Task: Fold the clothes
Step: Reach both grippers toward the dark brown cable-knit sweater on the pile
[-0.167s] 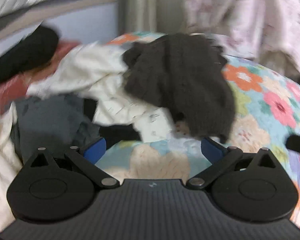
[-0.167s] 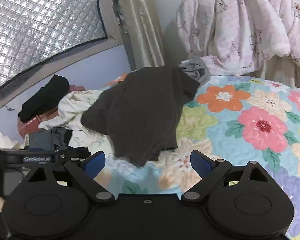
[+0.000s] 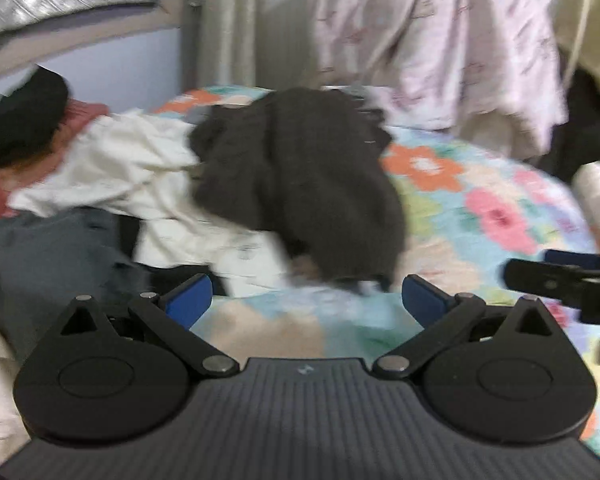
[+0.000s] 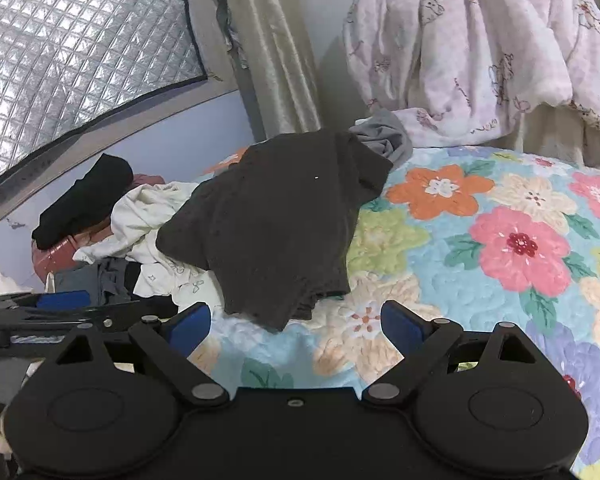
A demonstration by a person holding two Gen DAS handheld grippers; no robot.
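On the far left of the bed, a black cloth sits on top of something red. Next to it lies a crumpled white cloth, soft and wrinkly, with a grey cloth below it.

The dark shirt comes next. It lies in a heap on the flower quilt, and its left side rests on the white cloth. It looks soft and a bit fuzzy. Its long way runs from the far end of the bed down toward the tools, and its lower edge points at them. A small grey cloth peeks out behind its top corner.

The left tool is wide open and holds nothing. The shirt's lower edge is just ahead of its blue pads. This view is blurry.

The right tool is wide open too and holds nothing. The shirt's bottom edge lies just in front of it, a little toward its left pad.

The quilt is puffy, with big orange and pink flowers. At the far right a pink blanket with little pictures hangs in folds.
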